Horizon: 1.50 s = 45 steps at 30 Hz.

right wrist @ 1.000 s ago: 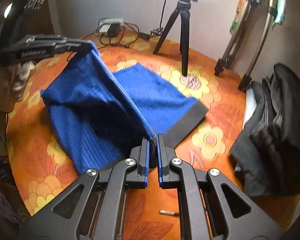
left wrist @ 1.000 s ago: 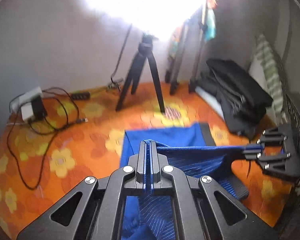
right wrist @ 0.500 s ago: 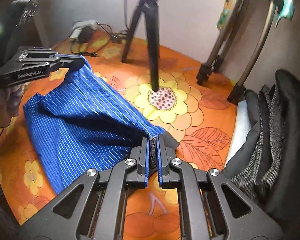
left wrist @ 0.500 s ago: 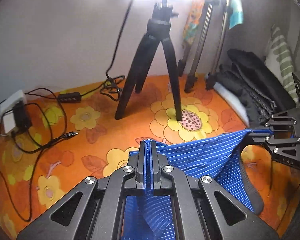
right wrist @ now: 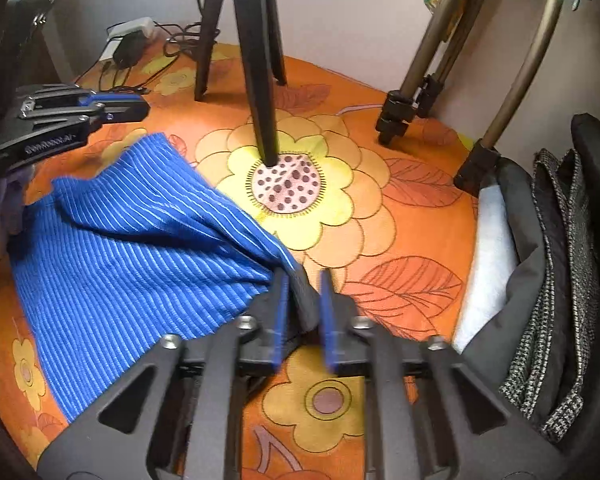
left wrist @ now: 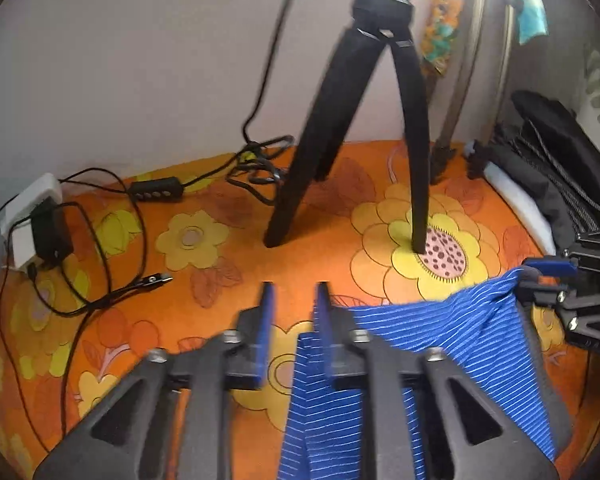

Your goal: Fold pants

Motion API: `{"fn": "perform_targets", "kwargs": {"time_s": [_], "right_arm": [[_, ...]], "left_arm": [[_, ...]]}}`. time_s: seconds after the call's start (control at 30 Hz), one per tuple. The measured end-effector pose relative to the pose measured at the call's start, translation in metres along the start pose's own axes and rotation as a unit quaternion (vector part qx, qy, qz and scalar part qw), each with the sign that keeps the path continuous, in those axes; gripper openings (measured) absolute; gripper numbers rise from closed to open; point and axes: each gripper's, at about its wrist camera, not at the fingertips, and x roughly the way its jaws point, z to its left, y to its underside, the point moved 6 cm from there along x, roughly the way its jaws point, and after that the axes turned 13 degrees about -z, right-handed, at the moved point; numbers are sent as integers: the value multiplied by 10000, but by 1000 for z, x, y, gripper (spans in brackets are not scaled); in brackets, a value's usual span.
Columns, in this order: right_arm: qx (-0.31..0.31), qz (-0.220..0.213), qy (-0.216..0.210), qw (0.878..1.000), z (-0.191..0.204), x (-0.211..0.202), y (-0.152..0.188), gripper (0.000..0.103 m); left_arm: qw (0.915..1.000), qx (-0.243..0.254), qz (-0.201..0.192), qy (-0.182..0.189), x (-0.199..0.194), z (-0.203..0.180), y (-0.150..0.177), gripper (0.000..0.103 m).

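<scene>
My left gripper [left wrist: 291, 300] stands released, nothing between its fingers. My right gripper [right wrist: 304, 292] is spread too, the dark waistband lying loose in the gap. The blue striped pants [right wrist: 140, 248] lie at lower left on the orange floral cloth [right wrist: 400, 240]. A black tripod [left wrist: 380, 100] stands just beyond; dark clothes [right wrist: 560, 260] crowd the right edge.

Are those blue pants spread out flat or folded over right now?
Folded over: the pants lie doubled on the flowered cloth, one edge bunched at the open right tongs.
</scene>
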Motion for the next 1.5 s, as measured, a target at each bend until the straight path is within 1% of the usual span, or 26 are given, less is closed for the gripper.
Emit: {"fn": "perform_targets", "kwargs": {"time_s": [0.03,0.1,0.17,0.23,0.3,0.37,0.43,0.53,0.6,0.7,0.8,0.83,0.93,1.0,1.07,1.17,1.23,1.3,1.4,1.43,1.5], "right_arm": [[10,-16,65,10000,-1,0,-1,37],[158,-60,83,9998,-7,-5,0,39],[277,-125,101,9995,-10,-13,1,39],[318,-201,115,9992,-9,-22,2,39],[289,-293,83,9991,-4,-33,4,39],[313,-320,129,9989,-4,-39,7,39],[522,-309,70,9981,-4,-45,13,39],[665,-360,-95,9971,5,-58,19,39],[567,-421,-159,9974,14,-65,20,39],[352,-534,-269,9976,27,-71,11,39],[241,-635,-329,9971,34,-68,-7,39],[278,-627,-377,9969,36,-65,-12,39],[442,-601,-567,9956,40,-57,-22,39],[486,-577,-588,9954,44,-52,-24,39],[564,-542,-593,9952,45,-50,-20,39],[696,-460,-521,9952,40,-51,-9,39],[827,-405,-484,9946,34,-54,1,39],[1005,-364,-470,9932,26,-59,11,39],[1297,-331,-444,9900,13,-67,27,39],[1371,-326,-436,9891,10,-68,29,39],[1616,-317,-476,9852,1,-72,37,40]], "left_arm": [[10000,-4,-39,-36,-3,2,-1,29],[9999,63,-127,-75,-14,6,-3,29],[9997,156,-199,-35,-27,7,-2,29],[9995,236,-203,110,-42,6,2,29],[9993,268,-131,211,-49,5,9,29],[9990,224,52,384,-52,3,19,29],[9985,231,159,464,-54,-3,28,29],[9982,286,283,453,-53,-7,38,29],[9981,286,336,427,-53,-9,44,29],[9981,286,313,453,-62,-13,54,29],[9979,451,217,407,-77,-17,64,29],[9978,520,168,379,-84,-18,68,29],[9974,551,126,458,-102,-24,77,29],[9965,667,71,499,-113,-30,81,29],[9947,767,32,679,-123,-42,85,29],[9905,904,-18,1037,-134,-66,90,29],[9855,1122,-61,1271,-142,-88,93,29],[9808,1338,-94,1417,-146,-106,96,29],[9703,1864,-167,1533,-152,-137,102,34],[9652,2065,-174,1595,-153,-149,105,35],[9588,2283,-147,1682,-154,-165,109,37]]}}
